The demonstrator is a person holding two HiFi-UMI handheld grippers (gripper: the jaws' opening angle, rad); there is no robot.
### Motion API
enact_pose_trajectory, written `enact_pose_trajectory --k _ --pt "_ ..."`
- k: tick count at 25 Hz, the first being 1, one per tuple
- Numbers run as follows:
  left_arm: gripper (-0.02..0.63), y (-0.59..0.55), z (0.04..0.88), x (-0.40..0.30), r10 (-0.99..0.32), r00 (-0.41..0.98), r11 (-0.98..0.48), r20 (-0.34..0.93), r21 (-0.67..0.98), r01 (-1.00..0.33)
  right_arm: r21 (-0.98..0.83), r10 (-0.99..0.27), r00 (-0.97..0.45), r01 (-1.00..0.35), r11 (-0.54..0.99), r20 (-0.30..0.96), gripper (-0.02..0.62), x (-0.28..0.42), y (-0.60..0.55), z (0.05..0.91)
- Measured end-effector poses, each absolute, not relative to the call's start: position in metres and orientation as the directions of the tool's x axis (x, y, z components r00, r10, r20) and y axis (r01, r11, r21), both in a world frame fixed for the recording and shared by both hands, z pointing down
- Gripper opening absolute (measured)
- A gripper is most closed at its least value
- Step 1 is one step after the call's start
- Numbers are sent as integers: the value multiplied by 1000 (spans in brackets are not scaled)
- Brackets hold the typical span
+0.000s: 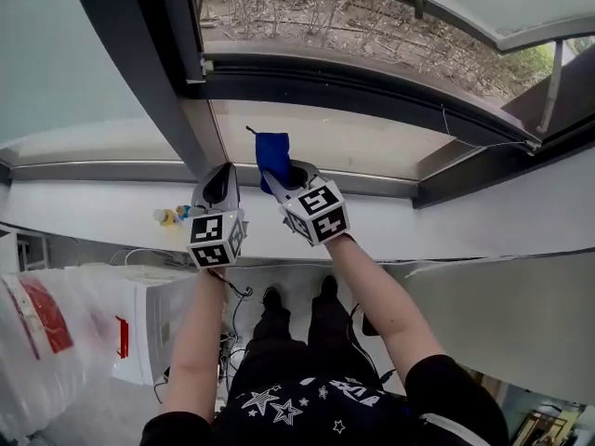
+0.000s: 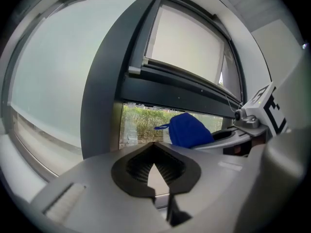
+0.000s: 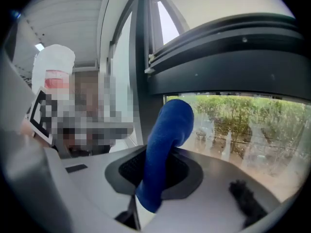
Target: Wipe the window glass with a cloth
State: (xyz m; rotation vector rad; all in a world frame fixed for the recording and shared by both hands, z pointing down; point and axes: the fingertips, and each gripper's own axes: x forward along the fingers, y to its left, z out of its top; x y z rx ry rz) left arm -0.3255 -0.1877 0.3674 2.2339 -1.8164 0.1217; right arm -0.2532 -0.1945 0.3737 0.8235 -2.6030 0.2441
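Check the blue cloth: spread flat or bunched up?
Bunched. The blue cloth sticks up as a thick rolled wad, clamped in the right gripper; no part of it lies spread flat.

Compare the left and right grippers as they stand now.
The right gripper is shut on the blue cloth; the left gripper is shut on nothing. The right gripper angles toward the left one, which points straight ahead. Both are raised before the window glass.

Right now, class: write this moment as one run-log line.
right gripper: shut on blue cloth | left gripper: shut, empty | cloth: in front of window glass, contact unclear
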Motion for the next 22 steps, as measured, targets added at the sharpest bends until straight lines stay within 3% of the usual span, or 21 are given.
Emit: enact_pose_trajectory --k 13,22 --pt "8 -222 377 -354 -973 105 -81 204 124 -989 25 -473 -824 -491 871 312 74 -328 -275 387" --pt "8 -235 386 -352 -975 138 -125 173 86 -988 93 -469 -848 -461 882 247 74 -359 -304 400"
